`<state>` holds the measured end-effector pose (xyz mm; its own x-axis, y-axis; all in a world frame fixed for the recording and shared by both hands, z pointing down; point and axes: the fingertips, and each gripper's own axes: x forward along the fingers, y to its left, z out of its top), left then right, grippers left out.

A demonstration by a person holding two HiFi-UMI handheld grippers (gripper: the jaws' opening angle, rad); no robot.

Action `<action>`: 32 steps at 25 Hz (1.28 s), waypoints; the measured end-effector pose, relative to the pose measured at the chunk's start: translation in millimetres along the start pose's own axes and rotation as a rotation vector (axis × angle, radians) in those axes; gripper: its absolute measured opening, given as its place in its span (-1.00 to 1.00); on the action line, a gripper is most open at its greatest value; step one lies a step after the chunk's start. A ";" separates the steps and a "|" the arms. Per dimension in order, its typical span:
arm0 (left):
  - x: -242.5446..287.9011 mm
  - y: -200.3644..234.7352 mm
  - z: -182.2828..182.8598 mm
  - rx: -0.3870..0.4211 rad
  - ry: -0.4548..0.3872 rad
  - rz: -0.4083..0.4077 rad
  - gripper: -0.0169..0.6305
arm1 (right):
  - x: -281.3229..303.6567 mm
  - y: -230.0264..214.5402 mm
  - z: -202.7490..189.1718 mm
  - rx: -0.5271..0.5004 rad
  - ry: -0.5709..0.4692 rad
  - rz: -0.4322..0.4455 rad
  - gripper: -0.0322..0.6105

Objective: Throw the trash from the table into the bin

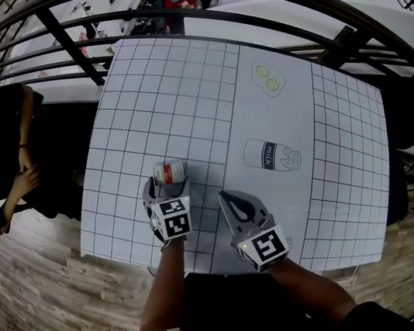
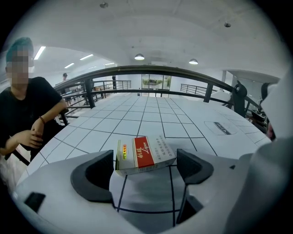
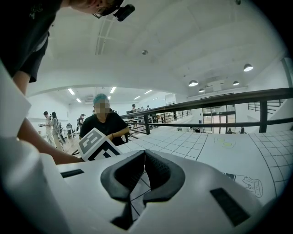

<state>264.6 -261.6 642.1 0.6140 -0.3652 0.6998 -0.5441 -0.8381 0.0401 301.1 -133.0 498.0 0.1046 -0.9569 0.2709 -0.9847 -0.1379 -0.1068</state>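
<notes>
Your left gripper [image 2: 145, 168] stands wide, with the red-and-white box [image 2: 144, 154] lying on the table [image 2: 137, 114] between its jaws. Your right gripper [image 3: 144, 171] is closed and empty.

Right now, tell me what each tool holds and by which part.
Nothing is held. The left tool is open, its jaws either side of the red-and-white box on the table, not gripping it. The right tool is shut and empty.

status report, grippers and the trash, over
Left gripper open, fingers either side of the red-and-white box on the table, not clamped yet. Right gripper shut, empty. No bin in view, nothing blocking.
</notes>
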 end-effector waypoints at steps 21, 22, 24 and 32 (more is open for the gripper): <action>-18.3 8.8 17.4 0.009 -0.073 0.029 0.34 | -5.4 1.3 11.4 -0.042 -0.059 0.019 -0.82; -21.6 9.5 19.5 0.006 -0.082 0.031 0.34 | -5.5 2.1 12.6 -0.040 -0.062 0.023 -0.82; -29.4 8.6 23.7 0.001 -0.101 0.033 0.34 | -7.2 3.4 15.1 -0.037 -0.069 0.028 -0.82; -70.7 3.3 37.2 -0.022 -0.182 0.042 0.34 | -19.6 14.1 20.3 -0.051 -0.094 0.071 -0.82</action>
<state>240.8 -253.7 566.2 0.6832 -0.4684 0.5602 -0.5821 -0.8126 0.0305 288.0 -121.4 471.7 0.0441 -0.9838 0.1736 -0.9956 -0.0576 -0.0734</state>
